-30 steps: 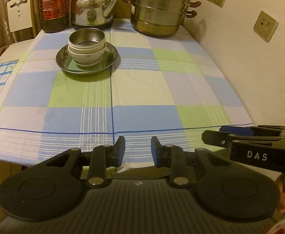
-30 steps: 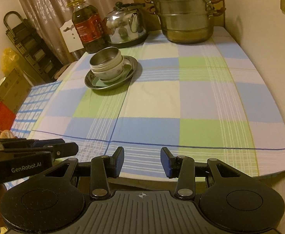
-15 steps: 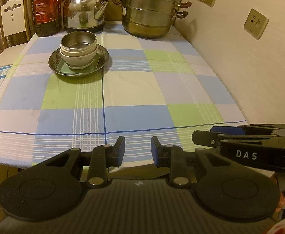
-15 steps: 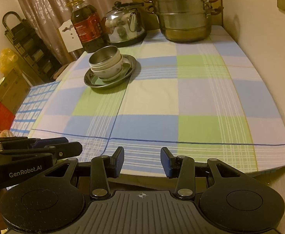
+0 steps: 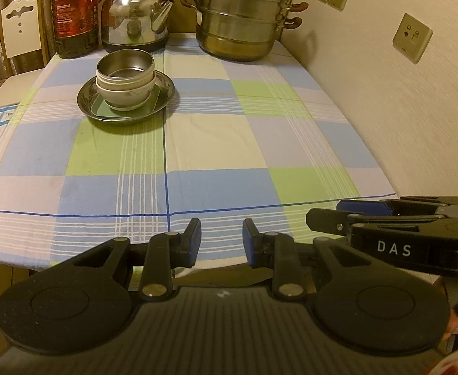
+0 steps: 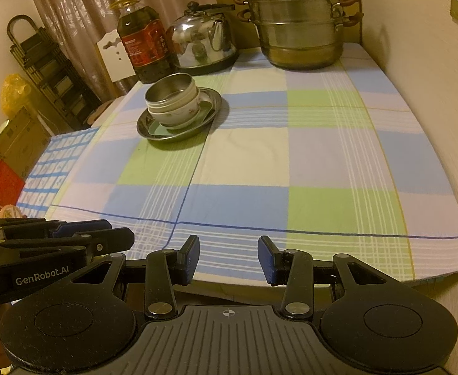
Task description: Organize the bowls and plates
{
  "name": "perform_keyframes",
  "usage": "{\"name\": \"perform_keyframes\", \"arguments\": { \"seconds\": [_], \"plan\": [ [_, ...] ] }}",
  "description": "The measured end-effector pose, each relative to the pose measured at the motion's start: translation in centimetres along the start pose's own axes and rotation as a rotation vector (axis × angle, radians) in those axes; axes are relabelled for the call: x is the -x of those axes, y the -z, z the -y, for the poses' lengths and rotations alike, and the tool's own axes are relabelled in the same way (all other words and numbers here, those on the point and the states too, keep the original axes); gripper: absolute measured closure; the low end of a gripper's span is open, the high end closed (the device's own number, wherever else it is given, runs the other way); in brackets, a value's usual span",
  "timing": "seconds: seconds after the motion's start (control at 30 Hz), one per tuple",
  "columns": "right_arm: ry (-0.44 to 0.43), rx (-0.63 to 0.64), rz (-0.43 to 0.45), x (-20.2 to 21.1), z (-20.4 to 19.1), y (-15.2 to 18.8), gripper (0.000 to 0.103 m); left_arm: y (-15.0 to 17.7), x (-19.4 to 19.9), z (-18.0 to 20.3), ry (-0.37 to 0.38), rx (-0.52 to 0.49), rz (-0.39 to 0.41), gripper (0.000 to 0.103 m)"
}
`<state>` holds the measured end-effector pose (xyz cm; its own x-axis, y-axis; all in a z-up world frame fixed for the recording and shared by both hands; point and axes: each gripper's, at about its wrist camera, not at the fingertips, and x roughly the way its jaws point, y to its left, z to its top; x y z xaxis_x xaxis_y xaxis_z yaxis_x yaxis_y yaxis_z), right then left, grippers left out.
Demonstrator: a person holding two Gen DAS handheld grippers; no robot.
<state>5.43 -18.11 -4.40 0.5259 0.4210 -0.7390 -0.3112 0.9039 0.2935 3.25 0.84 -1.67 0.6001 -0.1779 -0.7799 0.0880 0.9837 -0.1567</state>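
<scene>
A steel bowl [image 5: 125,65] is nested in white bowls [image 5: 125,93], all stacked on a green square plate [image 5: 155,101] inside a round steel plate [image 5: 166,98], far left on the checked tablecloth. The same stack [image 6: 174,103] shows in the right wrist view. My left gripper [image 5: 222,242] hovers over the table's near edge, open and empty. My right gripper [image 6: 229,259] is beside it, open wider, nothing between its fingers. Each gripper shows in the other's view: the right one [image 5: 338,215] at the right side, the left one [image 6: 104,234] at the left.
At the back stand a dark oil bottle [image 5: 74,15], a steel kettle [image 5: 135,15] and a tiered steamer pot [image 5: 241,22]. A wall with sockets [image 5: 412,37] runs along the right. A white chair back [image 5: 21,26] and a folded rack [image 6: 47,68] stand left of the table.
</scene>
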Motion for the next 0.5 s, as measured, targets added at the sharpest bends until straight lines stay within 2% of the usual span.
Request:
{"name": "perform_keyframes", "arguments": {
  "seconds": [0.5],
  "plan": [
    [0.002, -0.001, 0.001, -0.05, 0.05, -0.08, 0.061, -0.08, -0.07, 0.04, 0.0, -0.001, -0.001, 0.078]
  ]
}}
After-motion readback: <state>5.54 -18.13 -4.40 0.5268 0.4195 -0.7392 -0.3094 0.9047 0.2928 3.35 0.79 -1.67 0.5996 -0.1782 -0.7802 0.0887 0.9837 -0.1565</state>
